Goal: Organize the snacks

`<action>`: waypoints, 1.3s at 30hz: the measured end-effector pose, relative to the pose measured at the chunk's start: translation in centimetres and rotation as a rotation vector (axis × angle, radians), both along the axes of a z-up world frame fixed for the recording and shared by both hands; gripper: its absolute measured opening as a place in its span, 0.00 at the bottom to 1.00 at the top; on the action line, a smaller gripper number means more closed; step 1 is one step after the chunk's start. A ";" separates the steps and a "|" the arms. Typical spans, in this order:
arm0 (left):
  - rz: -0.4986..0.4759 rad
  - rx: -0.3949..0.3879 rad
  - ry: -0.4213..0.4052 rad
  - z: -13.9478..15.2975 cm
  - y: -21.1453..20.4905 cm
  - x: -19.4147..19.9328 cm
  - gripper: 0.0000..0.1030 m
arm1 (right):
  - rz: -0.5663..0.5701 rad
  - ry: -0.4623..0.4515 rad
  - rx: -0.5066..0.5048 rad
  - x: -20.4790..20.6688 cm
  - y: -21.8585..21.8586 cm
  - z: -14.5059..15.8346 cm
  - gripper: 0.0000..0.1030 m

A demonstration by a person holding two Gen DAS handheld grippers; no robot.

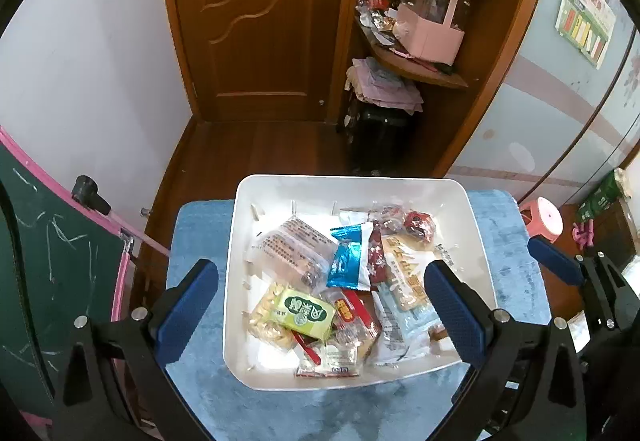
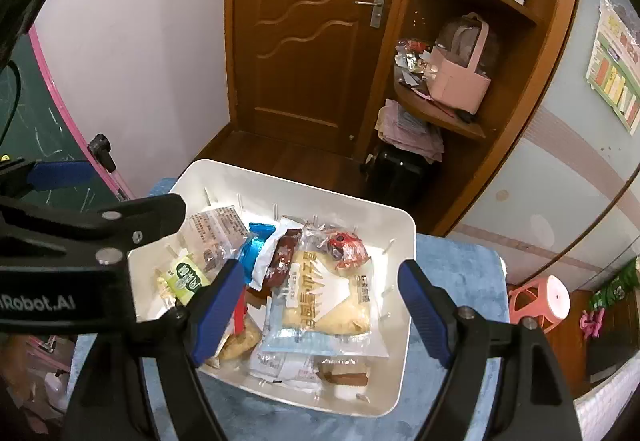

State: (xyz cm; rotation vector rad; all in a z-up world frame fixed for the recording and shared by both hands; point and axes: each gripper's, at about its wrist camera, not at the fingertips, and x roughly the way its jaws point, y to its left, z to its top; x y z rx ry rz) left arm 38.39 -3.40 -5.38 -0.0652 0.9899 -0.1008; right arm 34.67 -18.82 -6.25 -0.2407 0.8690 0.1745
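A white bin (image 1: 256, 201) (image 2: 404, 321) holds several wrapped snacks: a green pack (image 1: 306, 315) (image 2: 186, 275), a blue foil pack (image 1: 348, 261) (image 2: 254, 249), a clear cracker pack (image 1: 294, 251), a large yellow bread pack (image 1: 406, 275) (image 2: 326, 295) and a red round snack (image 1: 418, 225) (image 2: 346, 247). My left gripper (image 1: 320, 309) is open and empty, hovering above the bin. My right gripper (image 2: 320, 313) is open and empty above the bread pack; one finger (image 1: 554, 261) of it shows in the left wrist view.
The bin rests on a blue cloth-covered seat (image 1: 504, 269) (image 2: 448, 381). A green chalkboard with pink frame (image 1: 48, 261) stands at left. A wooden door (image 1: 256, 21), corner shelves with a pink basket (image 1: 430, 37) and a pink stool (image 2: 540, 301) stand beyond.
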 end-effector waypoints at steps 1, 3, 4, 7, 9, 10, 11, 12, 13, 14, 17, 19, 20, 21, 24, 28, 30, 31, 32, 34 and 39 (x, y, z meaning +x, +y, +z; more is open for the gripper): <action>-0.001 -0.002 -0.001 0.1 0.0 -0.3 0.99 | -0.002 0.000 0.001 -0.2 0.0 0.1 0.78; -0.005 -0.007 -0.001 0.3 0.0 -0.9 0.99 | -0.008 0.001 0.001 -0.7 0.0 0.2 0.78; -0.007 -0.010 -0.001 0.4 0.0 -1.4 0.99 | -0.013 0.002 0.001 -0.9 0.0 0.3 0.78; -0.013 -0.015 -0.008 0.9 0.0 -2.6 0.99 | -0.025 -0.001 -0.001 -1.9 -0.1 0.8 0.78; -0.020 -0.016 -0.017 1.4 0.0 -3.7 0.99 | -0.036 -0.007 -0.006 -2.8 -0.2 1.2 0.78; -0.021 -0.018 -0.022 1.7 -0.1 -4.2 0.99 | -0.040 -0.009 -0.008 -3.2 -0.3 1.3 0.78; -0.022 -0.021 -0.028 2.0 0.0 -4.8 0.99 | -0.046 -0.011 -0.010 -3.6 -0.4 1.5 0.78; -0.022 -0.024 -0.032 2.2 0.0 -5.4 0.99 | -0.055 -0.015 -0.013 -4.3 -0.6 1.7 0.78; -0.024 -0.028 -0.035 2.5 0.0 -6.0 0.99 | -0.062 -0.016 -0.015 -4.8 -0.8 1.9 0.78; -0.027 -0.034 -0.040 2.8 0.0 -6.8 0.99 | -0.070 -0.017 -0.016 -5.5 -1.0 2.1 0.78; -0.041 -0.043 -0.052 3.5 -0.1 -8.9 0.99 | -0.089 -0.021 -0.013 -7.4 -1.5 2.7 0.78; -0.050 -0.046 -0.061 4.1 -0.2 -10.6 0.99 | -0.103 -0.023 -0.013 -9.0 -1.9 3.1 0.78; -0.055 -0.050 -0.064 4.4 -0.2 -11.5 0.99 | -0.112 -0.022 -0.011 -9.9 -2.2 3.4 0.78; -0.059 -0.055 -0.065 4.7 -0.3 -12.3 0.99 | -0.118 -0.020 -0.009 -10.6 -2.3 3.6 0.78; -0.082 -0.064 -0.064 5.6 -0.5 -14.6 0.99 | -0.142 -0.013 0.005 -12.9 -3.2 4.2 0.78; -0.104 -0.065 -0.076 6.9 -0.9 -17.3 0.99 | -0.160 0.004 0.037 -15.9 -4.2 5.2 0.78; -0.102 -0.054 -0.090 7.6 -1.2 -18.9 0.99 | -0.160 0.013 0.058 -17.1 -4.6 5.8 0.78; -0.100 -0.043 -0.102 8.0 -1.3 -19.6 0.99 | -0.160 0.020 0.075 -17.8 -4.9 6.1 0.78; -0.098 -0.026 -0.115 8.5 -1.6 -20.5 0.99 | -0.158 0.028 0.097 -18.4 -5.2 6.4 0.78; -0.096 -0.017 -0.130 9.2 -2.0 -21.9 0.99 | -0.159 0.040 0.126 -19.5 -5.7 6.8 0.78; -0.089 -0.022 -0.126 10.3 -3.2 -24.8 0.99 | -0.164 0.049 0.198 -22.1 -7.3 8.4 0.78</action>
